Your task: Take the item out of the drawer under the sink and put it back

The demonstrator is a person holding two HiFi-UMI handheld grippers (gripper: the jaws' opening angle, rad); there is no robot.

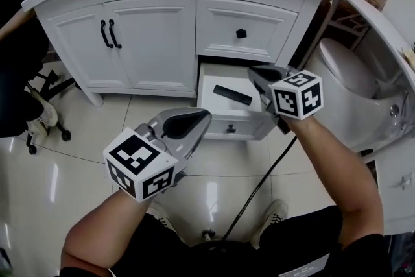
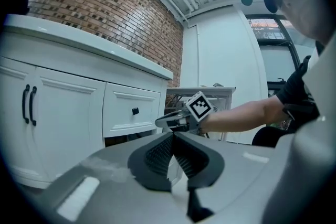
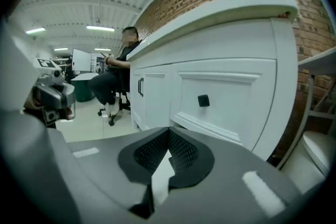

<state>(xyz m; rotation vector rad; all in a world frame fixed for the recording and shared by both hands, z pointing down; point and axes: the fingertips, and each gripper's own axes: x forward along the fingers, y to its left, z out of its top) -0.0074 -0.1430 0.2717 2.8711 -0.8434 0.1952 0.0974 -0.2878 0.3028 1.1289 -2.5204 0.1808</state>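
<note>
Right now both my tongs are pressed together, with nothing pinched between them. My left gripper (image 1: 201, 116) hangs over the tiled floor (image 1: 78, 165) in front of the white vanity (image 1: 149, 42), short of the open lower drawer (image 1: 228, 127). My right gripper (image 1: 253, 71) sits above that drawer's right edge. The black item (image 1: 232, 95) lies flat inside the drawer, apart from both grippers. The upper drawer (image 1: 266, 19) above it is closed.

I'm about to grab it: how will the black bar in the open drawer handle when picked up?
Black bar looks stiff and slim, so probably light. It lies flat in the drawer, so unlikely to roll; may slide if nudged.
</note>
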